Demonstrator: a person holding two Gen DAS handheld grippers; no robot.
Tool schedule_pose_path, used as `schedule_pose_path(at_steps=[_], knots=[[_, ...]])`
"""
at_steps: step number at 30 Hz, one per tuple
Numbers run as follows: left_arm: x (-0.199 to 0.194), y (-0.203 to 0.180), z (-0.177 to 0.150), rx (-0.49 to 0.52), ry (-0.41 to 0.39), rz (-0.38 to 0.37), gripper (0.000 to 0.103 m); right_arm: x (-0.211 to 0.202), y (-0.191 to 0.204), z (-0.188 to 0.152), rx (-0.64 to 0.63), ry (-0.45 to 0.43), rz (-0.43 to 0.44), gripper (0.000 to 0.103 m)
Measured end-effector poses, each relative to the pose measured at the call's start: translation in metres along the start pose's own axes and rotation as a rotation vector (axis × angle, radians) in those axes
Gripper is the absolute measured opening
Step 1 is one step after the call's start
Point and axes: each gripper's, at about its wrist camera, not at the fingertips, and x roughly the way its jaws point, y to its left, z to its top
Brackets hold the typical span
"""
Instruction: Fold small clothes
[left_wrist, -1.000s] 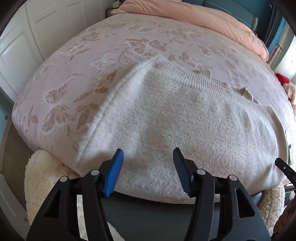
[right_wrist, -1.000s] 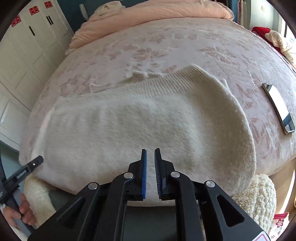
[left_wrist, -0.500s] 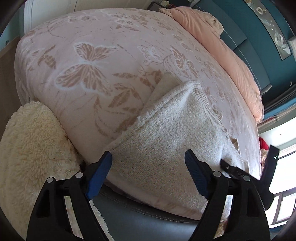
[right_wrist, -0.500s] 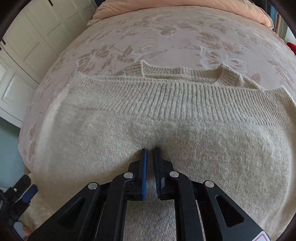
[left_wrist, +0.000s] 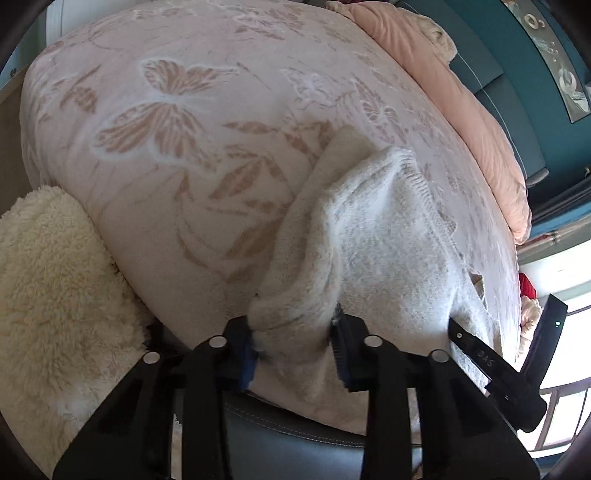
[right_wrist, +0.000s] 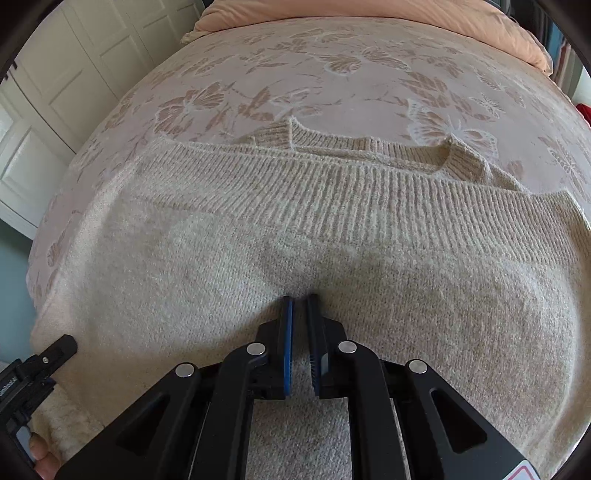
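Looking along the left gripper (left_wrist: 295, 341), a bunched corner of the cream knitted sweater (left_wrist: 388, 236) sits between its blue pads; the jaws are closing, and the wool already bulges against both pads, so it is gripped. The sweater lies folded near the front edge of the bed (left_wrist: 177, 122), whose pink cover carries a butterfly and leaf pattern. A fluffy cream cushion (left_wrist: 48, 273) lies at the lower left, against the side of the bed. A peach duvet (left_wrist: 469, 107) is heaped along the far edge, in front of a teal headboard (left_wrist: 517, 59). Part of the right gripper (left_wrist: 495, 369) shows at the right edge, resting on the sweater.

From the right wrist, the right gripper (right_wrist: 300, 306) points down with its tips pressed onto the sweater (right_wrist: 369, 229), jaws nearly together; only a narrow slit shows between the pads, and whether any wool is pinched in it is hard to tell. The ribbed hem runs across the view, with the neckline just beyond. White panelled doors (right_wrist: 66, 92) stand at the left. The left gripper's tip (right_wrist: 59, 347) touches the sweater's left edge.
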Motion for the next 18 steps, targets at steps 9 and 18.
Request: schedule_pose_path(at_steps=[9,18], knots=[[-0.087,-0.166,-0.026,0.466,-0.144,-0.234,0.019,-0.051,-0.056,-0.006,0.18,-0.071,0.22,0.012],[-0.011,-0.311,-0.159,0.899,0.033,-0.266,0.021,-0.162,-0.234,-0.112,0.47,-0.22,0.069,0.038]])
